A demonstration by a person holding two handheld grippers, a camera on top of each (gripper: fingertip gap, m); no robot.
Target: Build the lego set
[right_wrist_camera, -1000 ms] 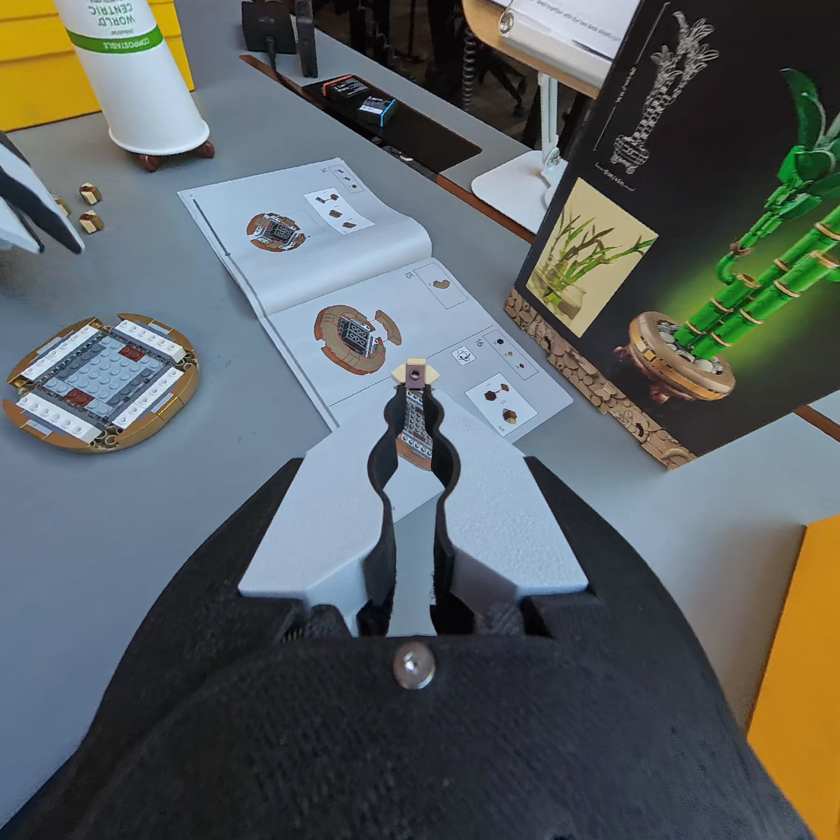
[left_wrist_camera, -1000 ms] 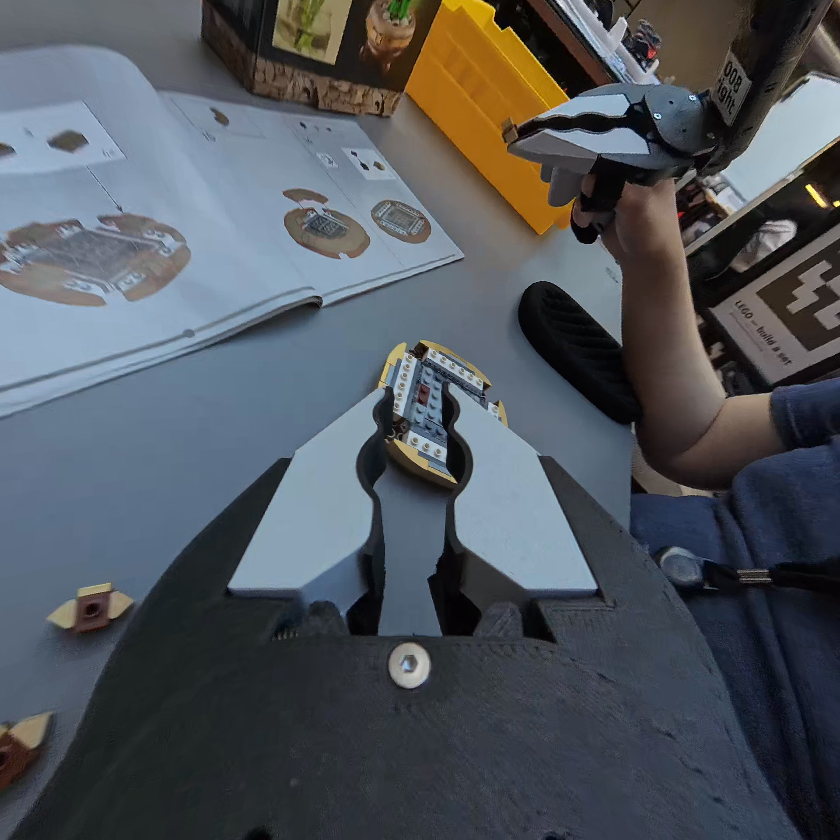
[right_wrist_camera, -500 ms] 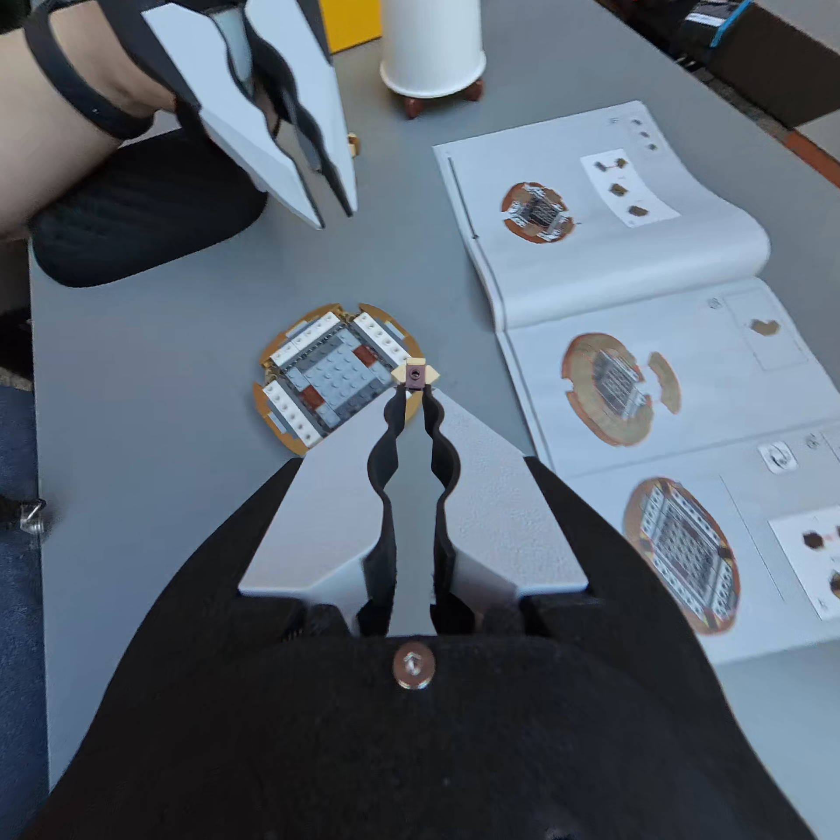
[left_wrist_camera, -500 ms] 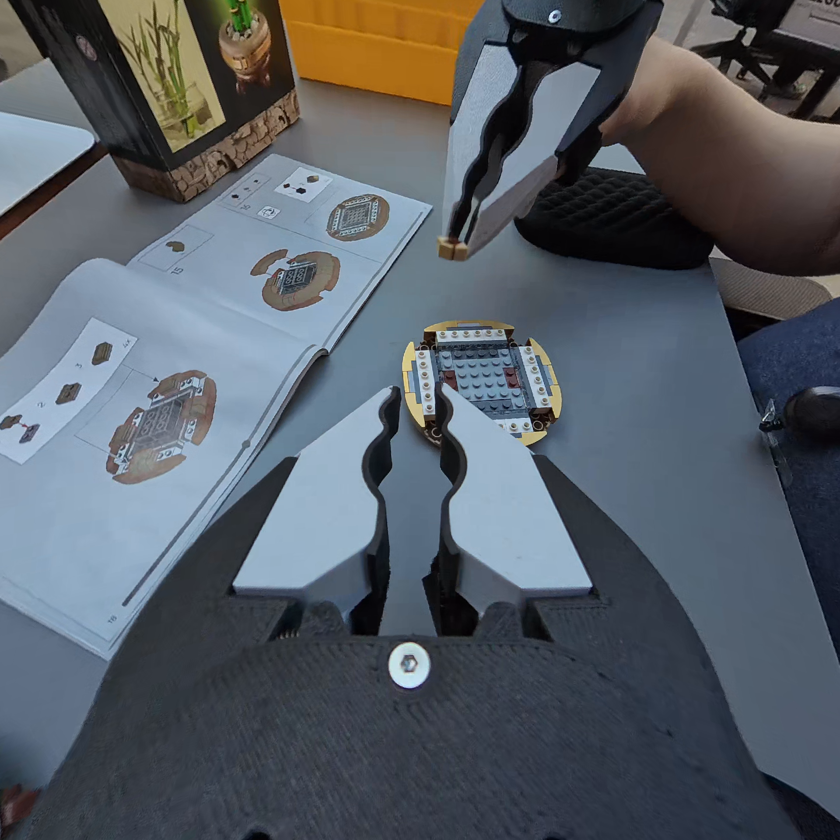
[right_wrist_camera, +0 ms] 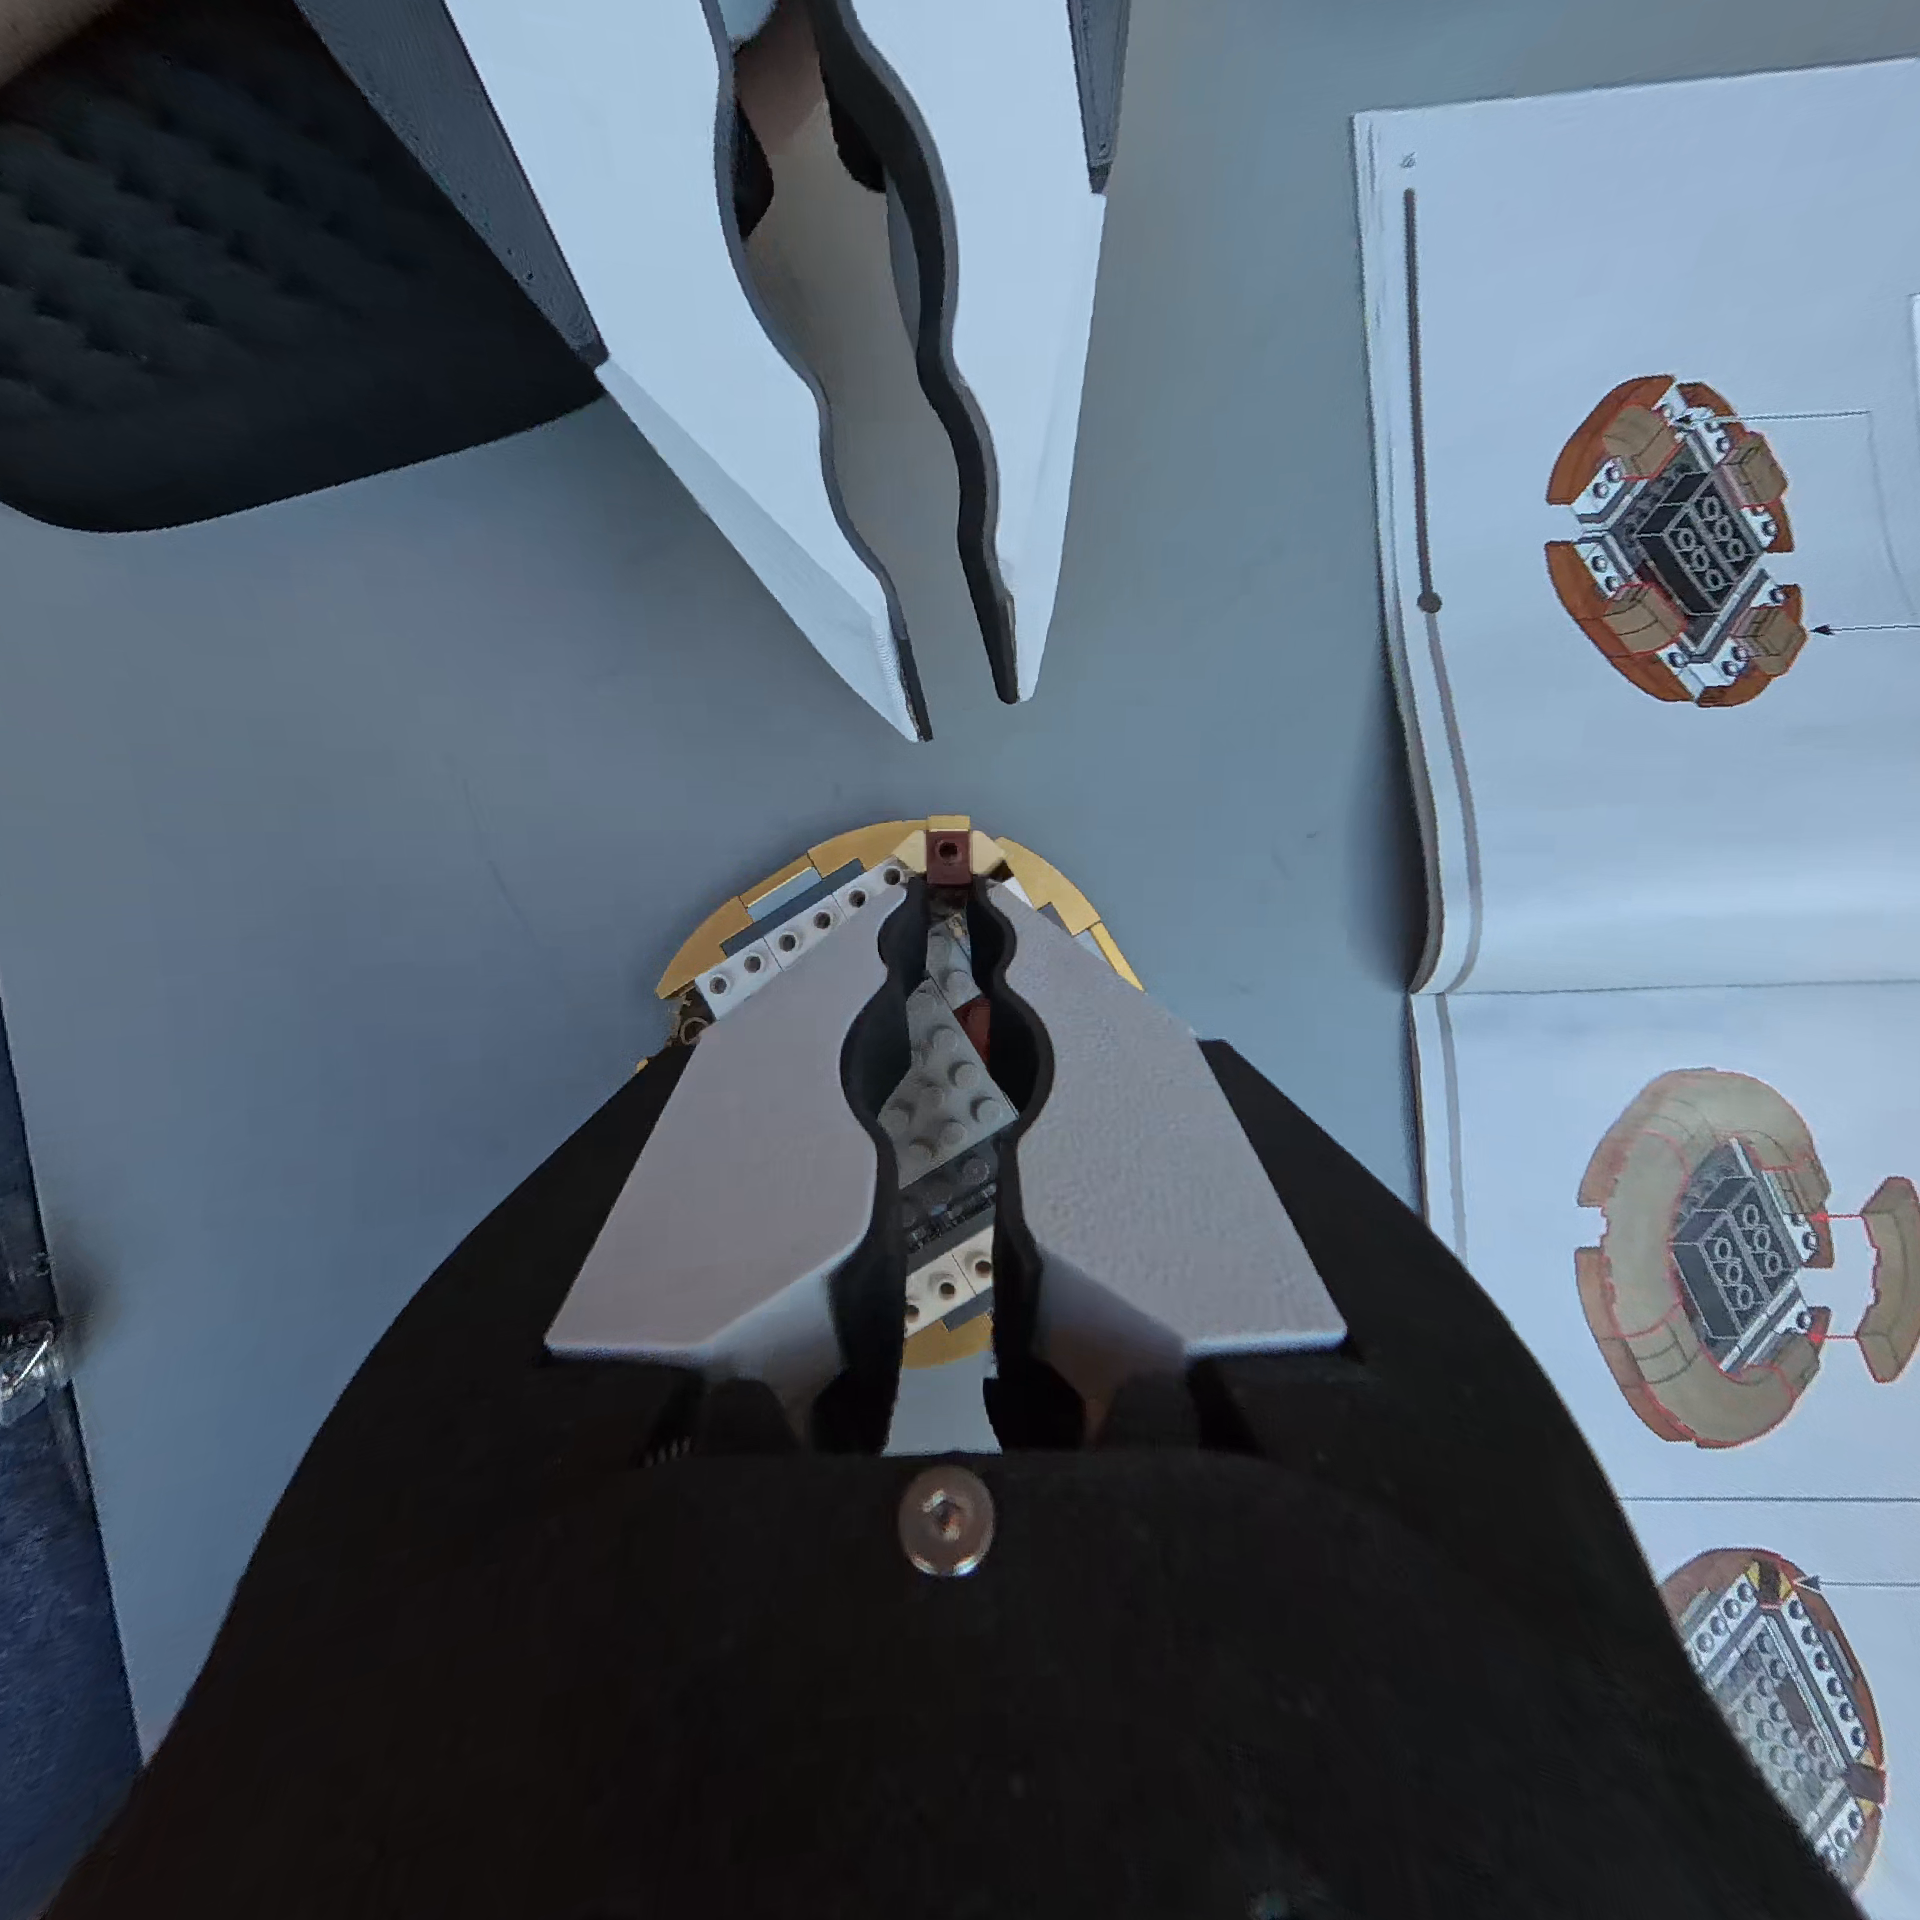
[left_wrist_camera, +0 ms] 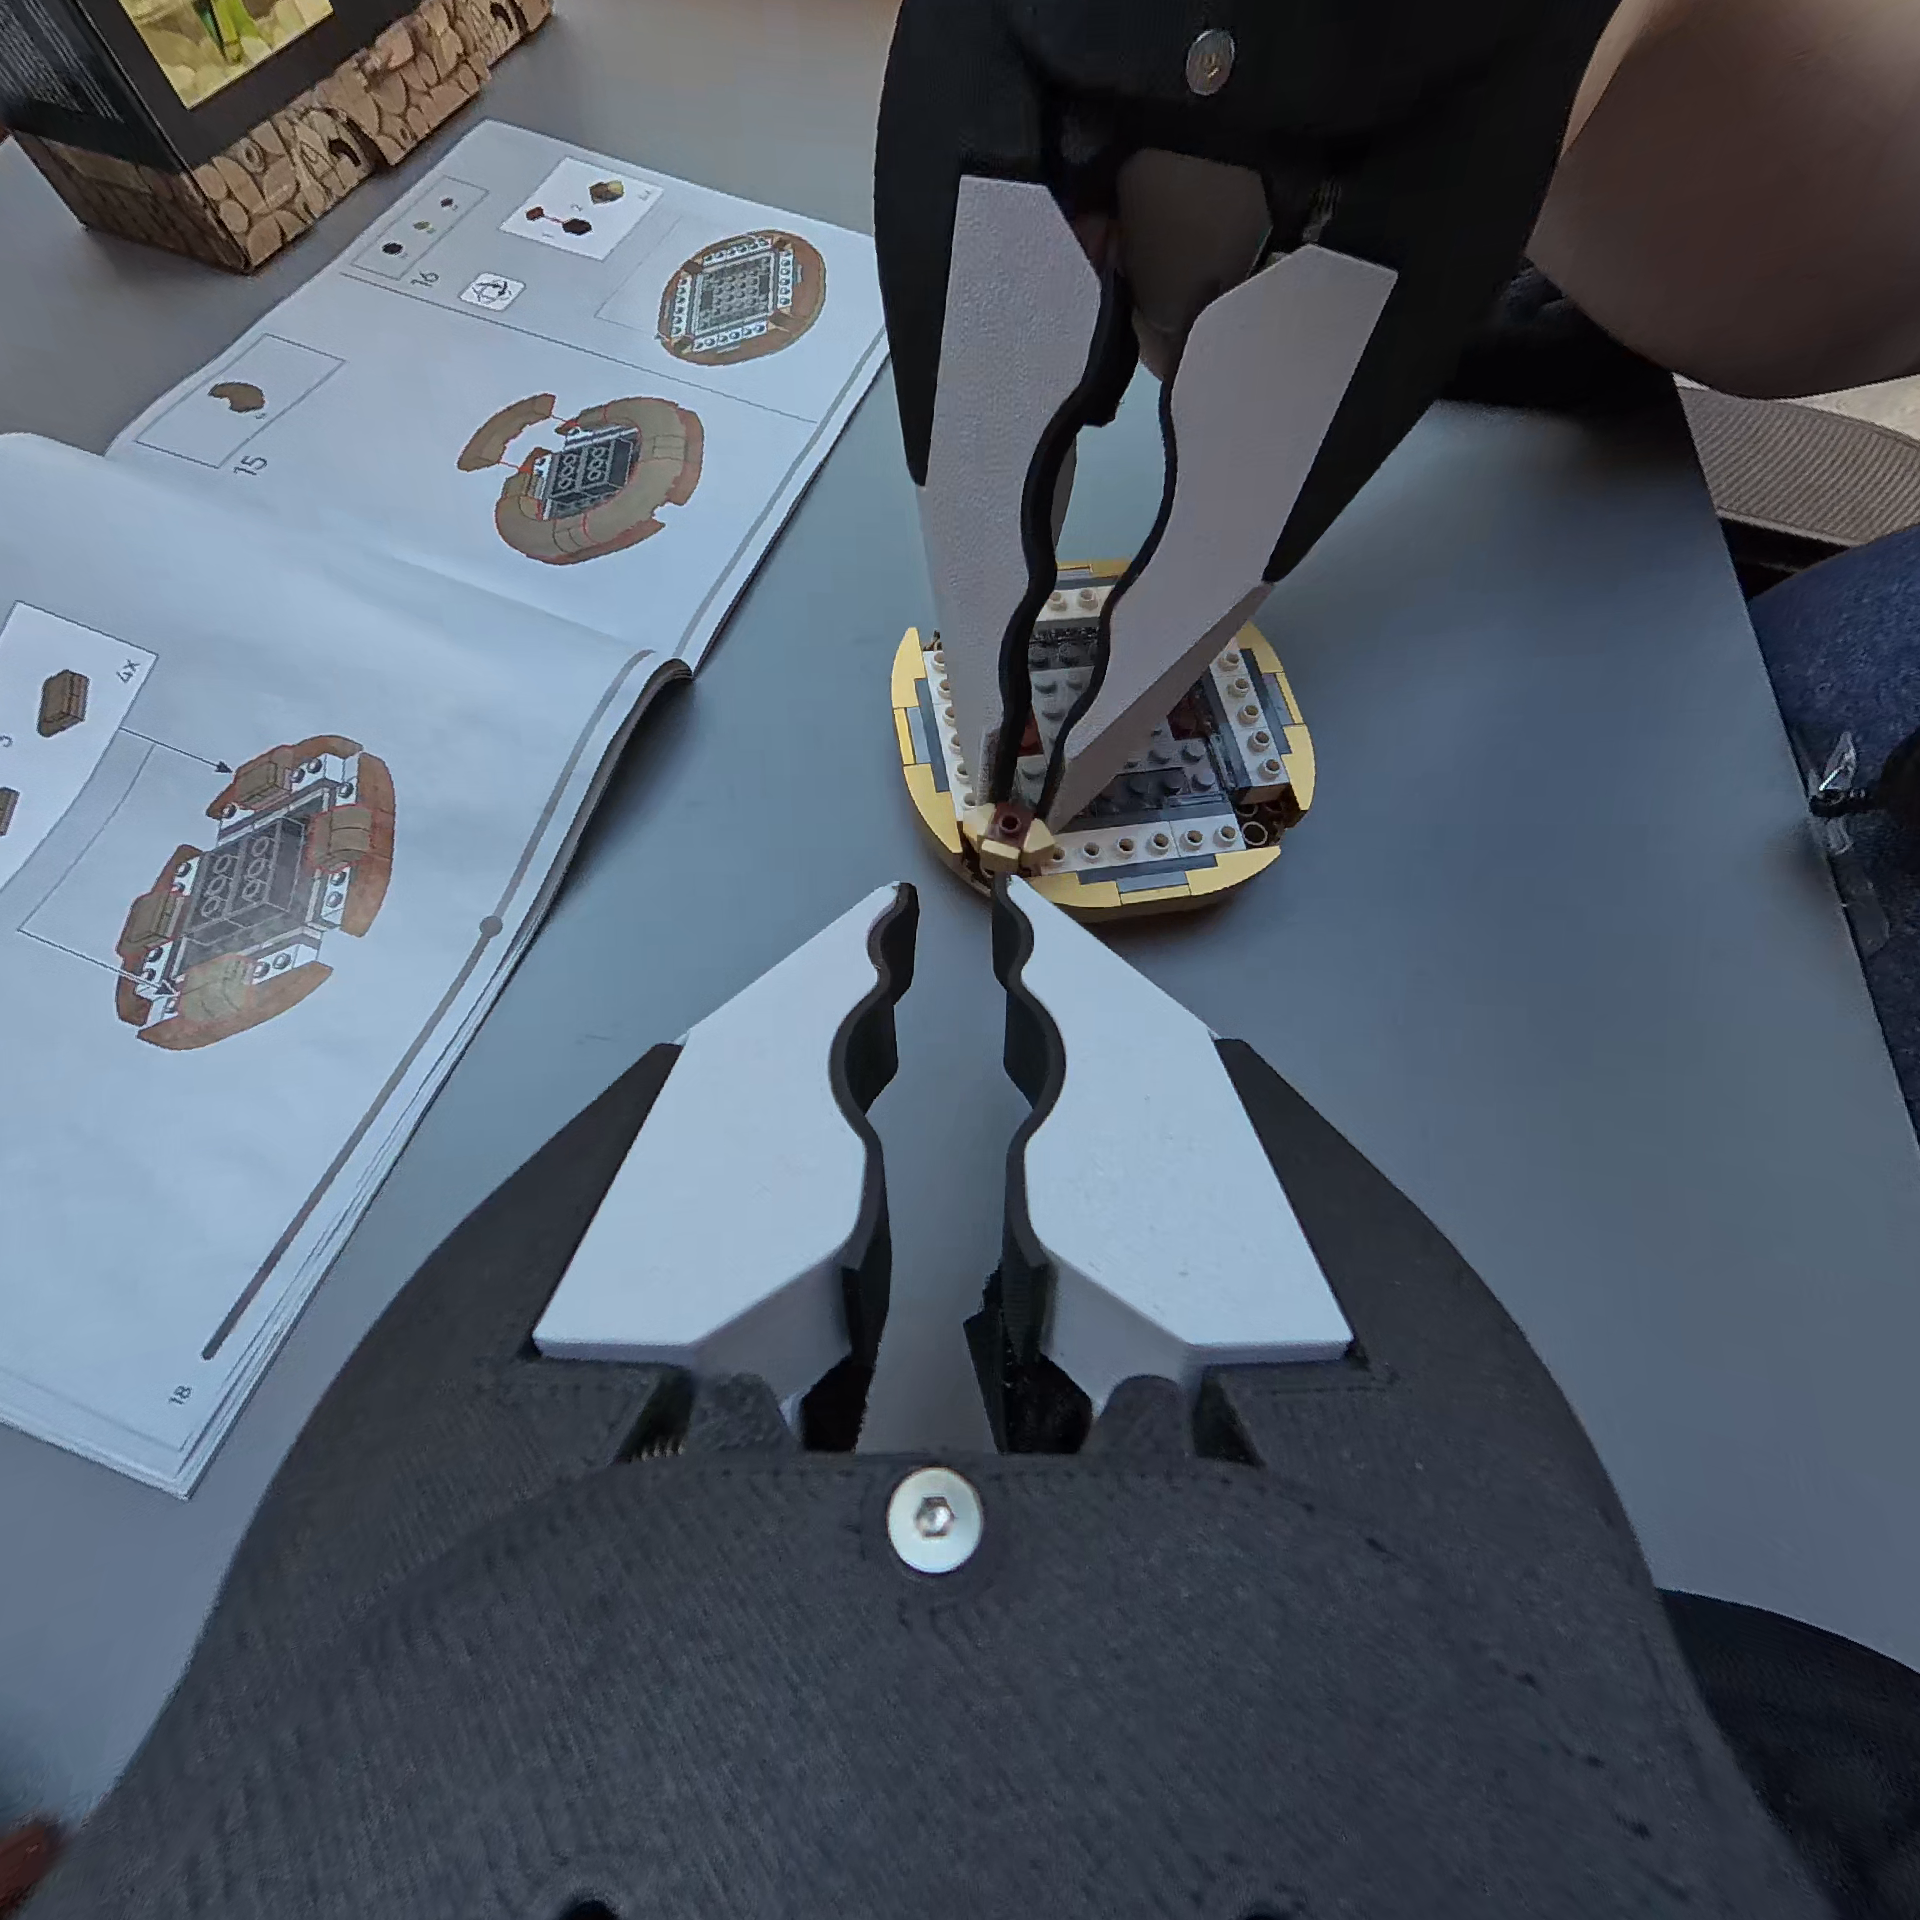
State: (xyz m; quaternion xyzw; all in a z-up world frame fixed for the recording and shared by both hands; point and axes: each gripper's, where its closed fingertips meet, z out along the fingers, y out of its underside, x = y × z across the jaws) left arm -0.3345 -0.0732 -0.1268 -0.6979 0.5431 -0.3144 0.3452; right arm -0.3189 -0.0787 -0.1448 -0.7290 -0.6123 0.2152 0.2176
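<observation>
One small corner piece (left_wrist_camera: 1006, 834), pinched in our right gripper (right_wrist_camera: 945, 883), sits at the round base (left_wrist_camera: 1262, 727) rim; next we press down, left gripper (left_wrist_camera: 954, 902) slightly parted, empty.

table (left_wrist_camera: 1507, 1039): smooth matt grey
booklet (left_wrist_camera: 312, 644): paper, slight sheen
base (left_wrist_camera: 1247, 831): glossy studded plastic
left gripper (left_wrist_camera: 954, 902): matt ribbed black plastic, metal screw
pad (right_wrist_camera: 208, 260): black, dimpled
</observation>
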